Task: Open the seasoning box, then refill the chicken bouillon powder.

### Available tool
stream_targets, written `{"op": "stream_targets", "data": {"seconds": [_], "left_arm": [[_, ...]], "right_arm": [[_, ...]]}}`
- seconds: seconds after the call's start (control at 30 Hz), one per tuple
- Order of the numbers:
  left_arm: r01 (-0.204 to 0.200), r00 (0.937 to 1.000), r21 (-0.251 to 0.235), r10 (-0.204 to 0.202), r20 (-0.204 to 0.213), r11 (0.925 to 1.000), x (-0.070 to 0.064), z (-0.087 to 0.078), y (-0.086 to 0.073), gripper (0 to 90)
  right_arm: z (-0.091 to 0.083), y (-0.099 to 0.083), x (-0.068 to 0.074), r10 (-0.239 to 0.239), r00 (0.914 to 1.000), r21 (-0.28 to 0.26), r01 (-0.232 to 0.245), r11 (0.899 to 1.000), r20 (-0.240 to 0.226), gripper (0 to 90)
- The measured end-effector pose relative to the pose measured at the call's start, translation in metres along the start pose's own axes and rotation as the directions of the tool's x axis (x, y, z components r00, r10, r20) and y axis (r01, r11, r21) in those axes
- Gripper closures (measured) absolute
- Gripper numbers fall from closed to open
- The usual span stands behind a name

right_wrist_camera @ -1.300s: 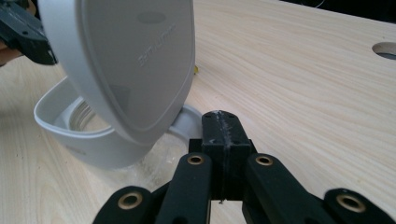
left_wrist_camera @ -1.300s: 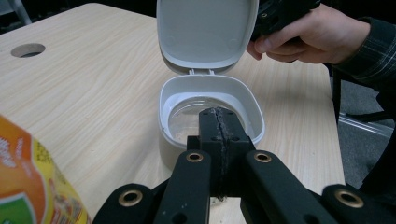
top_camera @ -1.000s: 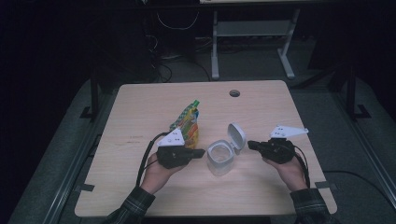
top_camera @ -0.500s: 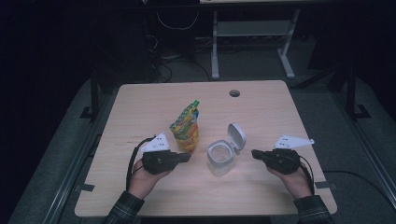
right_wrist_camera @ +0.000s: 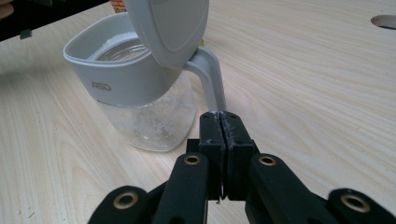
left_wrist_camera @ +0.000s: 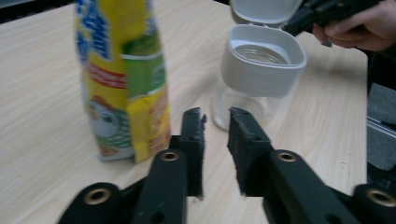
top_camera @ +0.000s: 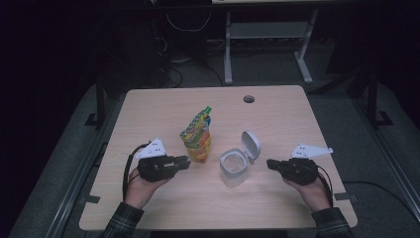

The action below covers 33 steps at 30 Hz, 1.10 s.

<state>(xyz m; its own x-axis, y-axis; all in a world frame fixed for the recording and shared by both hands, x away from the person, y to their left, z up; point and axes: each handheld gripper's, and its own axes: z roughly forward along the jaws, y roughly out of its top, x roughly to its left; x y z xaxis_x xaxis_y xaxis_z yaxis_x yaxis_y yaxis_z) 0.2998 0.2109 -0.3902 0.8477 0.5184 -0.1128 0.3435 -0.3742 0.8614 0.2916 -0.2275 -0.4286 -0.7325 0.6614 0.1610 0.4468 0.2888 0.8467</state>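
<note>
A yellow and green snack pouch stands upright mid-table. To its right is a clear jar with a grey collar, its hinged lid flipped up. My left gripper rests on the table just left of the pouch's base, with a narrow gap between its jaws and nothing in it. In the left gripper view the pouch stands ahead to the left and the jar ahead to the right. My right gripper lies right of the jar. Its jaws are pressed together on nothing, a short way from the lid's hinge arm.
The wooden table has a round cable hole near its far edge. A desk frame and cables stand on the dark floor behind. The person's other hand and gripper appear beyond the jar in the left gripper view.
Both hands have drawn back toward the table's near edge. The left gripper moved left, away from the pouch. The right gripper pulled away from the jar's lid.
</note>
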Motion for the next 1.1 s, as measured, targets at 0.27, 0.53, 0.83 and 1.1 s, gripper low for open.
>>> {"op": "stream_targets", "data": {"seconds": [0.27, 0.53, 0.83, 1.1], "left_arm": [[0.025, 0.9997, -0.002, -0.025, -0.006, 0.9997, 0.015, -0.004, 0.003, 54.1], [0.033, 0.9994, -0.018, -0.033, -0.009, 0.9993, 0.025, 0.001, 0.013, 39.6], [0.023, 0.9997, -0.039, -0.023, -0.007, 0.999, 0.031, 0.01, 0.026, 29.6], [0.003, 0.9999, -0.04, -0.004, -0.015, 0.9992, 0.032, 0.018, 0.035, 26.6]], "right_arm": [[0.0, 0.0, 0.0, -0.005, 1.0, 0.001, 0.005, 1.0, 0.002, 86.5], [0.003, -0.001, 0.004, -0.01, 0.9999, 0.012, 0.01, 1.0, -0.001, 85.7], [0.003, -0.002, 0.002, -0.006, 1.0, 0.014, 0.006, 1.0, 0.001, 84.6], [0.003, -0.001, 0.002, -0.011, 0.9999, 0.008, 0.011, 1.0, 0.012, 83.1]]}}
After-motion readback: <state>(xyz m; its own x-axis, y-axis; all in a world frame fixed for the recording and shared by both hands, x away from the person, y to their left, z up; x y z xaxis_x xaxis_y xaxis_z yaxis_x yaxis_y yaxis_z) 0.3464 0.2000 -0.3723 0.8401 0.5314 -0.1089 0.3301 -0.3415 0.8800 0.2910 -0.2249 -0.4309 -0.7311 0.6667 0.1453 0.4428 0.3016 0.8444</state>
